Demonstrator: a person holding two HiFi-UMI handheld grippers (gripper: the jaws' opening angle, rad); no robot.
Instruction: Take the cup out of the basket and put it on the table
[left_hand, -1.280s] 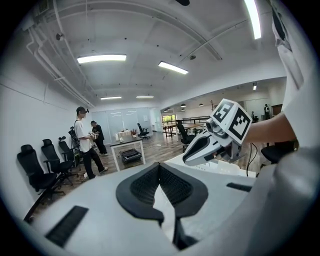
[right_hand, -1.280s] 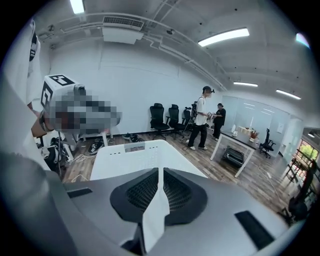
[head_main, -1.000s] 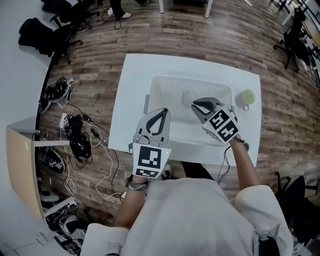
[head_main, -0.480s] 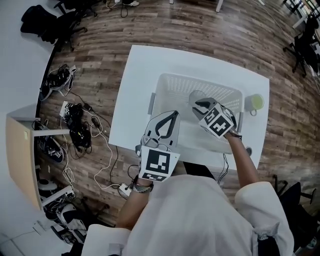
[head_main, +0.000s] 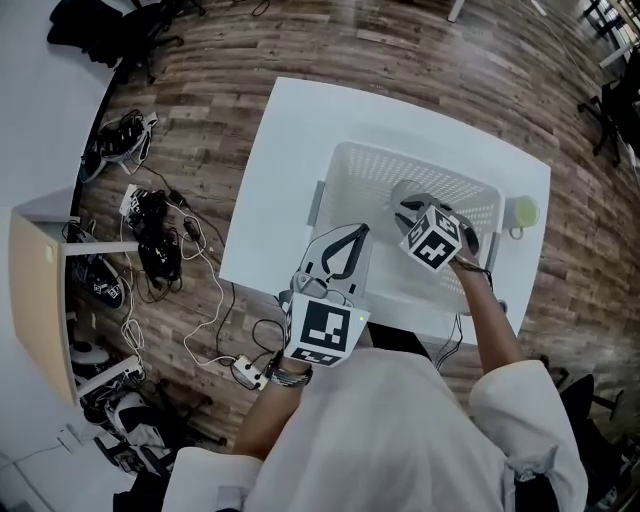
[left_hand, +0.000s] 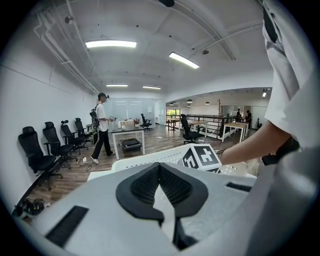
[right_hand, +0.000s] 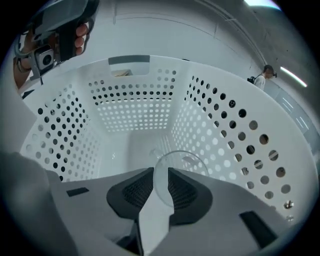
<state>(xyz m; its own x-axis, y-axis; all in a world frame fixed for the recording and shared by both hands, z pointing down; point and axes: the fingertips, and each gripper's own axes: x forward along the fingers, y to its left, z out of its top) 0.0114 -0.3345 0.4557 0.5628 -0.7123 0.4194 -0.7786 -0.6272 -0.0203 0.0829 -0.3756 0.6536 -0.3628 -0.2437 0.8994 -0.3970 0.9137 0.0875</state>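
Note:
A white perforated basket (head_main: 400, 156) stands on the white table (head_main: 290, 160). Inside it, near its far right side, is a clear cup (head_main: 400, 190). My right gripper (head_main: 409, 209) reaches down into the basket (right_hand: 135, 110). In the right gripper view the clear cup's (right_hand: 181, 167) thin wall runs between the two dark pads, and the right gripper (right_hand: 161, 174) is shut on it. My left gripper (head_main: 356, 232) hovers over the basket's near left part, shut with nothing in it. In the left gripper view its tips (left_hand: 160, 166) meet above the basket rim (left_hand: 145, 159).
A green cup (head_main: 522, 212) stands on the table just right of the basket. Cables and shoes (head_main: 150, 240) lie on the wood floor to the left, beside a shelf (head_main: 40, 290). A person (left_hand: 102, 125), chairs and desks are far off in the room.
The right gripper has gone further into the basket and down onto the clear cup. The left gripper has kept its place by the basket's near left side.

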